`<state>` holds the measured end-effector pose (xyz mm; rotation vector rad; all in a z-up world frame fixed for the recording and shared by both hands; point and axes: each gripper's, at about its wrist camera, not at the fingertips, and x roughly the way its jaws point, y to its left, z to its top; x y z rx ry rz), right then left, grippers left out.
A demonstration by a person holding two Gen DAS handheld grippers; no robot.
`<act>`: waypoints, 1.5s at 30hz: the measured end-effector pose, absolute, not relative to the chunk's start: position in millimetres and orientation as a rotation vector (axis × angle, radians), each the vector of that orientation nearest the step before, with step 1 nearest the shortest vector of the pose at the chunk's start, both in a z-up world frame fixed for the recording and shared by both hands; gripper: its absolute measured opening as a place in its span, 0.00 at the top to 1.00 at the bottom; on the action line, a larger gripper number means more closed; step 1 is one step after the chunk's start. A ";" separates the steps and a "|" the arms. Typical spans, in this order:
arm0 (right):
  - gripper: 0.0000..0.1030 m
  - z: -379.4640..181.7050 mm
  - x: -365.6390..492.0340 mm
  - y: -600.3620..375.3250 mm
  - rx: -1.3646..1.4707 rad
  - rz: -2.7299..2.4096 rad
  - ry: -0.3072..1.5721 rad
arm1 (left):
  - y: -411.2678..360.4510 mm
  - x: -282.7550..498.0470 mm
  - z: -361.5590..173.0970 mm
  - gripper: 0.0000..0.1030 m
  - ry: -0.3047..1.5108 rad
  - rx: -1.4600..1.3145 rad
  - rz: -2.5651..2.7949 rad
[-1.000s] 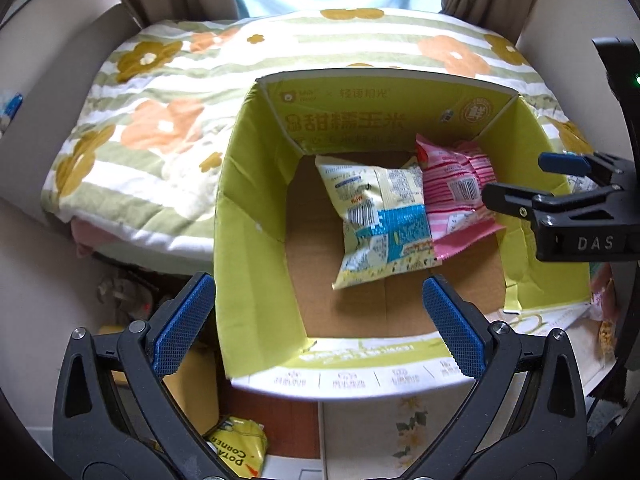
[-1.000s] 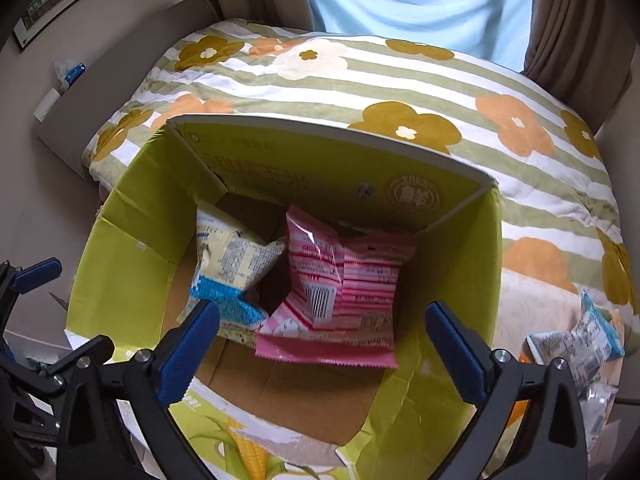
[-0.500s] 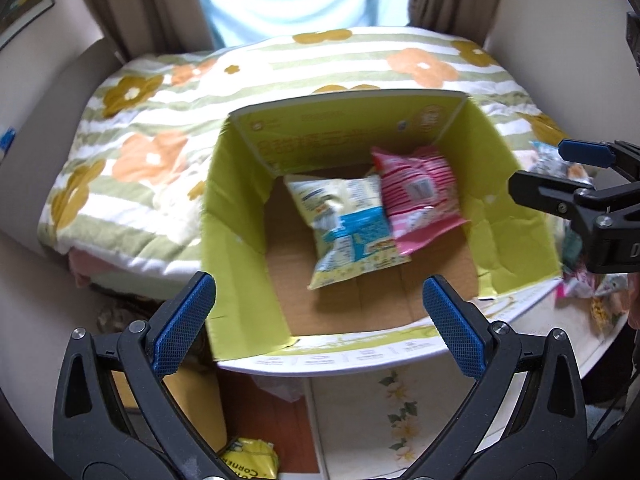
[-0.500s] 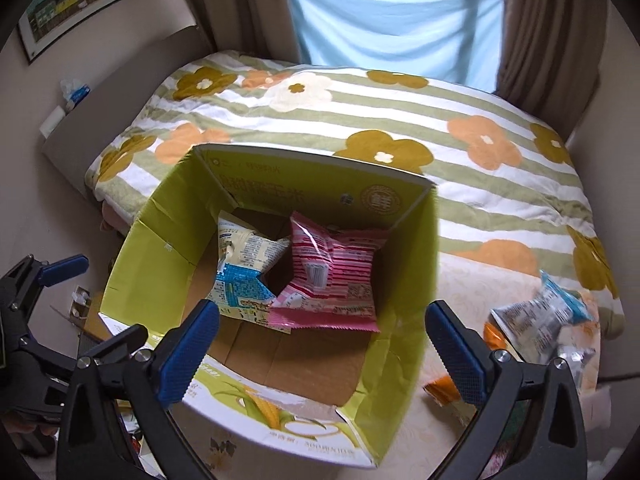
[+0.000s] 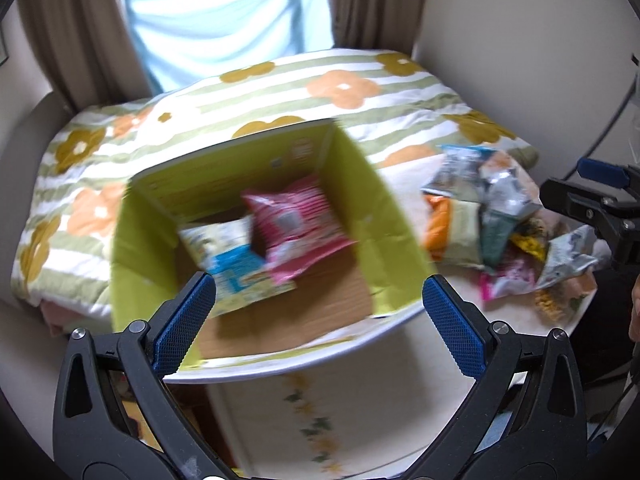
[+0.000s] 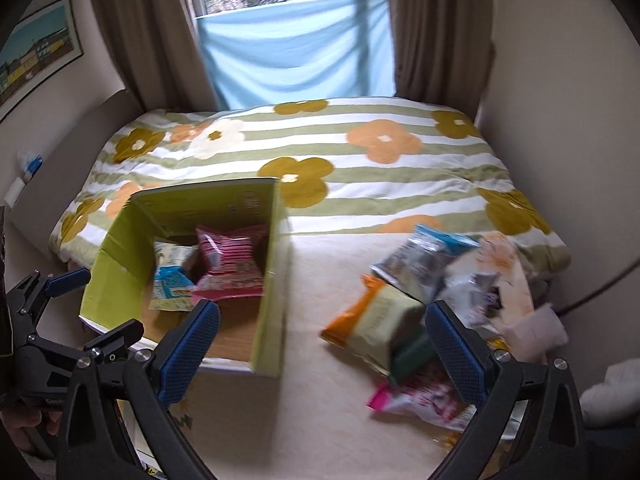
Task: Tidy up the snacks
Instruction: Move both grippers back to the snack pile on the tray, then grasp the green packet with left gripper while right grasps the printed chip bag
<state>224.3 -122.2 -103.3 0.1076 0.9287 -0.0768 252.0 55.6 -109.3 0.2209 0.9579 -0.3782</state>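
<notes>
An open yellow-green cardboard box stands on a small table. Inside lie a pink striped snack bag and a pale bag with a blue panel. A heap of loose snack bags lies on the table right of the box. My left gripper is open and empty, raised in front of the box. My right gripper is open and empty, above the table between box and heap; it also shows in the left wrist view.
A bed with a striped floral cover lies behind the table. Brown curtains and a window with a light blue sheet are at the back. A wall closes the right side. The table's front drops off below the box.
Both grippers have pulled back and up, away from the box, and turned right. The box looks smaller and farther left, and the heap of loose bags has come into view.
</notes>
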 end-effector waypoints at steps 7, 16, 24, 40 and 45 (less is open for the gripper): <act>0.01 -104.2 174.4 -186.4 0.166 -0.164 0.928 | -24.5 229.3 -110.3 0.00 0.948 0.234 -0.516; 0.01 -127.2 127.9 -245.7 0.246 -0.286 0.954 | -110.3 217.8 -139.6 0.00 0.995 0.316 -0.675; 0.01 -163.3 106.3 -271.3 0.414 -0.408 0.952 | -149.5 236.6 -186.4 0.05 1.057 0.381 -0.817; 0.01 -226.7 94.5 -286.8 0.657 -0.551 0.896 | -208.6 262.3 -261.1 0.30 1.070 0.559 -0.987; 0.01 -237.4 92.9 -290.5 0.690 -0.569 0.893 | -217.2 273.8 -272.8 0.37 1.108 0.572 -1.050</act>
